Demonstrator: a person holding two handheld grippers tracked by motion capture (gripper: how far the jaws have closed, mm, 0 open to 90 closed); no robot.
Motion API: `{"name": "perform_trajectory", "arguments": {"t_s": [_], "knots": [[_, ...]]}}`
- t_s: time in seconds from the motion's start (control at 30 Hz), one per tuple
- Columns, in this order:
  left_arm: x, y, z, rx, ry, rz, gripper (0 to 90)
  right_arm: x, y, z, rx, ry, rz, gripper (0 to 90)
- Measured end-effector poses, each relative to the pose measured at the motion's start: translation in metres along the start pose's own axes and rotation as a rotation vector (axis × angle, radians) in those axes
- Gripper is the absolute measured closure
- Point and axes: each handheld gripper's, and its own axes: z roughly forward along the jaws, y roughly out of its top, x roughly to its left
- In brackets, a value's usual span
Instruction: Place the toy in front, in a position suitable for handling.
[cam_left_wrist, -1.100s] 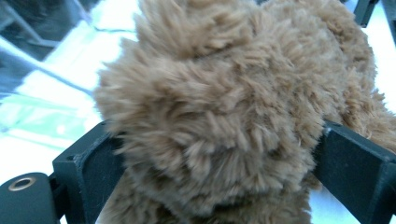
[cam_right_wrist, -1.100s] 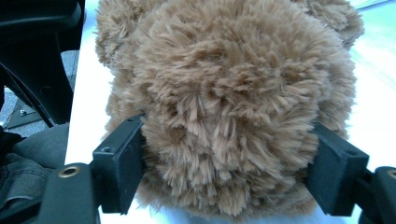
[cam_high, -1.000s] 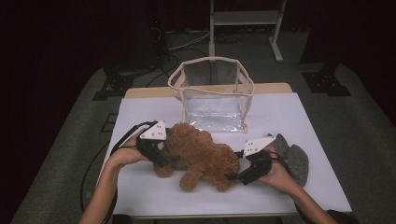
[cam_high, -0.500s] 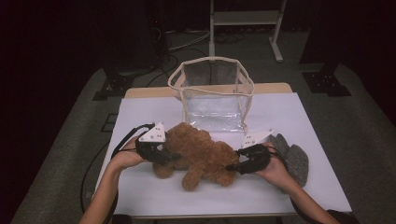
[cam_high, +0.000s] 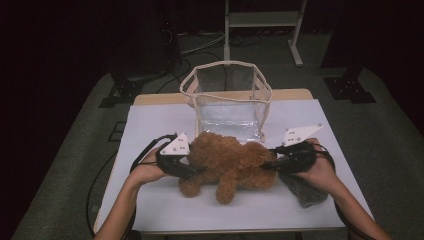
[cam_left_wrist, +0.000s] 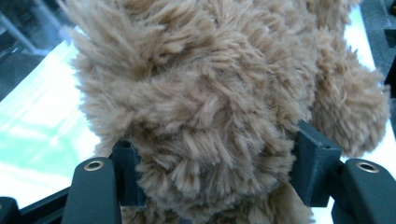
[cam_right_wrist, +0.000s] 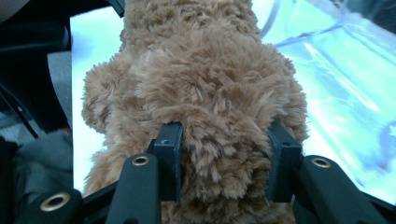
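Note:
A shaggy brown plush bear (cam_high: 230, 161) lies across the white table cover (cam_high: 150, 125), in front of the clear bag. My left gripper (cam_high: 194, 171) grips its left end, and in the left gripper view (cam_left_wrist: 219, 168) both pads sink into the fur (cam_left_wrist: 196, 93). My right gripper (cam_high: 270, 164) holds the bear's right end, and the right gripper view (cam_right_wrist: 225, 158) shows the fur (cam_right_wrist: 210, 79) bulging between the pads. Both pairs of jaws have just been closing, with the bear between them.
A clear plastic bag with beige trim (cam_high: 227, 100) stands open just behind the bear. A grey fuzzy item (cam_high: 306, 192) lies under my right hand near the table's right edge. Dark floor surrounds the table, and a white stand (cam_high: 262, 20) is at the back.
Both grippers have closed on the bear's two ends. The right hand has risen, and the bear has shifted slightly right and toward the bag.

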Motion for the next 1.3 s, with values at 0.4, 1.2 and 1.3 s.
{"name": "perform_trajectory", "arguments": {"t_s": [0.4, 1.2, 1.3], "knots": [[-0.011, 0.01, 0.035, 0.07, -0.052, 0.068, 31.1, -0.015, -0.064, -0.012, 0.016, 0.022, 0.095, 46.5], [0.004, 0.018, 0.034, -0.005, -0.076, 0.055, 11.6, -0.018, -0.028, 0.006, -0.014, 0.086, 0.055, 29.5], [0.003, 0.018, 0.034, 0.0, -0.088, 0.049, 21.0, -0.017, -0.021, 0.017, 0.005, 0.099, 0.036, 30.0]]}}
